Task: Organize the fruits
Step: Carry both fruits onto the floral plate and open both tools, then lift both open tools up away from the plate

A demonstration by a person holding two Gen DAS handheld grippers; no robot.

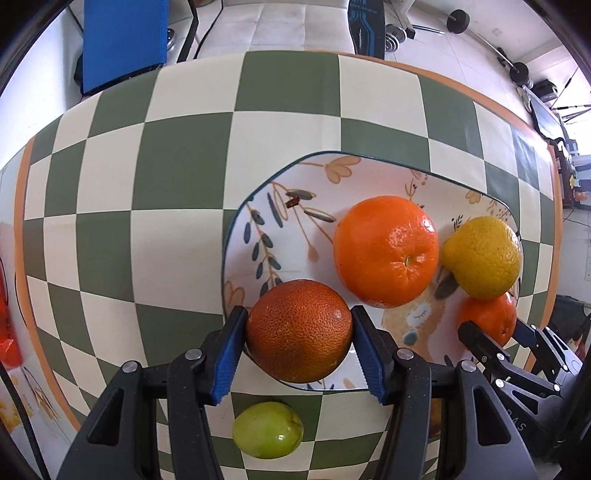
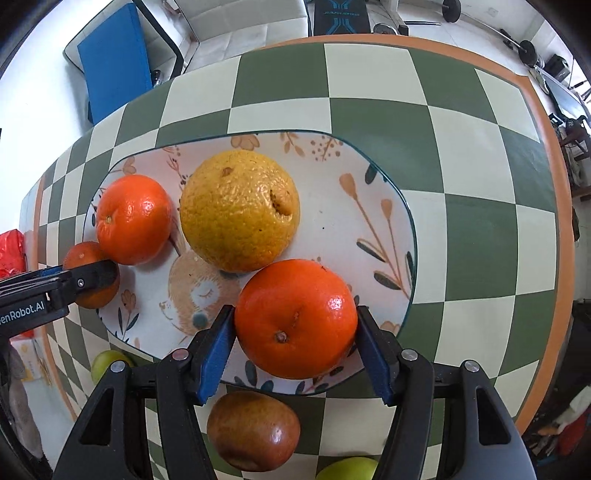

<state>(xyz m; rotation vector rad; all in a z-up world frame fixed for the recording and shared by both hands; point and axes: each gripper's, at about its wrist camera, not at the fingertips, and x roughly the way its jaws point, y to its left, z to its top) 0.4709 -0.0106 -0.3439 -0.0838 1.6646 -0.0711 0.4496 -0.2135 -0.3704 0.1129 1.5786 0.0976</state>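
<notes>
A home room that doubles as a gym: the counter [image 1: 177, 155] wears a green-and-cream checked cloth, a pale tufted sofa [image 1: 280, 26] sits behind it, and a barbell [image 1: 484, 37] with weight plates [image 1: 394, 37] lies on the tiled floor [image 1: 461, 66].

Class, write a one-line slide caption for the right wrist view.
Right tool grips an orange over the plate.

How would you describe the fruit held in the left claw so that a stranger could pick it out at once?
Start at the patterned plate on the checked tablecloth. At the plate's near edge, the left claw grips a dark reddish-brown orange between blue pads. Its dull, brownish, pebbled skin sets it apart from the bright orange fruit and the yellow fruit farther along the plate.
</notes>
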